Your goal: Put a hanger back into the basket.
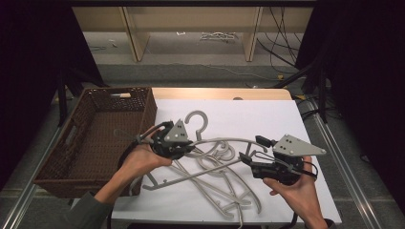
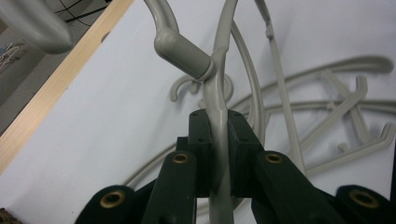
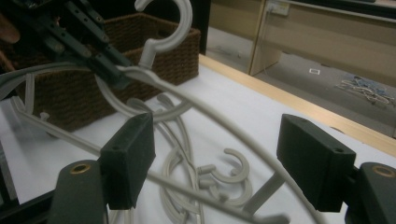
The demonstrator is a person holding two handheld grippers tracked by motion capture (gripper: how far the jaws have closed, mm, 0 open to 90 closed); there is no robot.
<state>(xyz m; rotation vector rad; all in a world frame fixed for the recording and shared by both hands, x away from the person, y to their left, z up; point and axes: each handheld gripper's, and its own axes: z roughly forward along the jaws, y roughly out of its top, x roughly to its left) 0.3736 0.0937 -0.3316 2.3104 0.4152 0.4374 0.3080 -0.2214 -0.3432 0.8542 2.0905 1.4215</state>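
Lying near the front of the white table (image 1: 286,119) is a pile of grey plastic hangers (image 1: 215,186). Right gripper (image 1: 249,161) w/ jaws wide apart sits by the lifted grey plastic hanger (image 1: 217,141). Left gripper (image 1: 188,145) pinches it just below the hook. Brown woven basket (image 1: 81,143) sits further left

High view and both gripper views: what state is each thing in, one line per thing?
Left gripper: shut on a hanger's arm just below its hook.
Held hanger: lifted at the hook end, hook pointing away from the person.
Right gripper: open, jaws either side of the held hanger's arm, not touching.
Other hangers: lying tangled on the white table.
Wicker basket: upright, nothing seen inside.
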